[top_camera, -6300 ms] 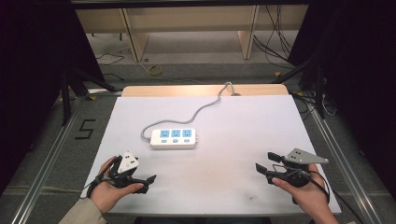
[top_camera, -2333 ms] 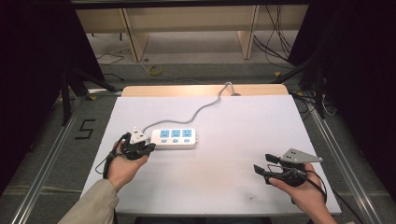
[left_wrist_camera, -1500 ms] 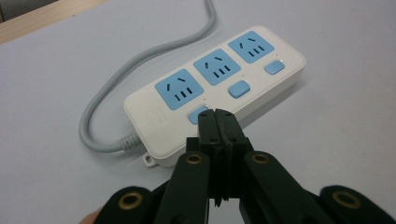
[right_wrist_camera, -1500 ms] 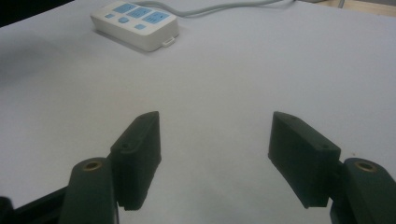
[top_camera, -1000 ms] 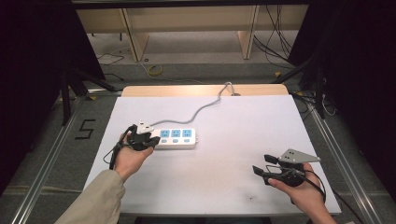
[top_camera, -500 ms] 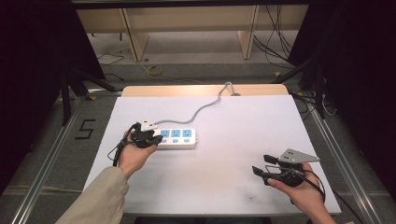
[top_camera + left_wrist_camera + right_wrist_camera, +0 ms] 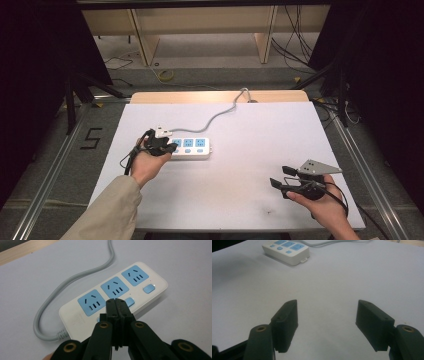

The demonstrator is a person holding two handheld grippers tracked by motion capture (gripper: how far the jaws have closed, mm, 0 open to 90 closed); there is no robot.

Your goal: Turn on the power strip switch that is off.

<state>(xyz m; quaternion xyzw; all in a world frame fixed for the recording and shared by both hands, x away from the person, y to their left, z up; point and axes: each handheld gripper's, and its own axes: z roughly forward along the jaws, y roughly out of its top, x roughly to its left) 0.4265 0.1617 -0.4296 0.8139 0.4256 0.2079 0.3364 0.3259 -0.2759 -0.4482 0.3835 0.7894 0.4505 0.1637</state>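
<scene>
The power strip lies flat a little left of the middle of the white table, its grey cord running off toward the far edge. The left gripper is over the strip's cord end, jaws pressed together with nothing between them, tips at the nearest blue switch. The right gripper sits well apart from the strip near the table's front right corner, jaws wide, holding nothing.
</scene>
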